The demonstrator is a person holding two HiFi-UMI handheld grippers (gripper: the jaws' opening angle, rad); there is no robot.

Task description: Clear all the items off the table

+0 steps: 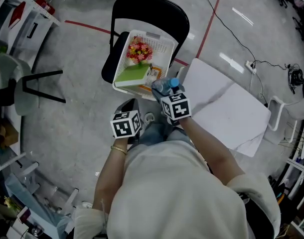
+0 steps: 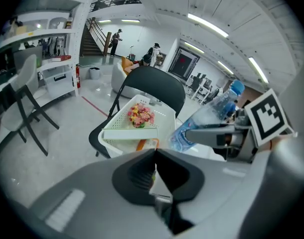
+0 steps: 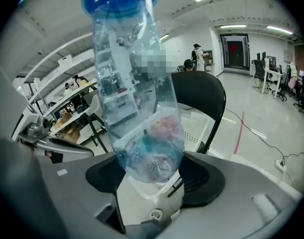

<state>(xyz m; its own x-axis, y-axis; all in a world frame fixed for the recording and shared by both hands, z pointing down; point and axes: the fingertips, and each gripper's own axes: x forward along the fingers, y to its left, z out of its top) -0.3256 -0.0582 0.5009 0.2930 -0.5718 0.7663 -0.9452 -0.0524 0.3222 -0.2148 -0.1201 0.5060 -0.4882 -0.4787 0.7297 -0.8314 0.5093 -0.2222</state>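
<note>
The right gripper (image 3: 151,172), clamped on the water bottle (image 3: 134,98), should lower it into the basket (image 1: 164,38) before releasing. The left gripper (image 2: 154,166), pressed together and empty, should keep clear beside the basket.

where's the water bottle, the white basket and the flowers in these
water bottle (image 3: 142,128): right gripper view, on its clear body near the base, between the jaws
white basket (image 1: 161,45): head view, on its perforated far wall
flowers (image 1: 139,50): head view, on the middle of the bunch inside the basket

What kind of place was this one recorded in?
Probably an open-plan lab or workshop: metal shelving, office chairs, red tape lines and a cable on the floor.
</note>
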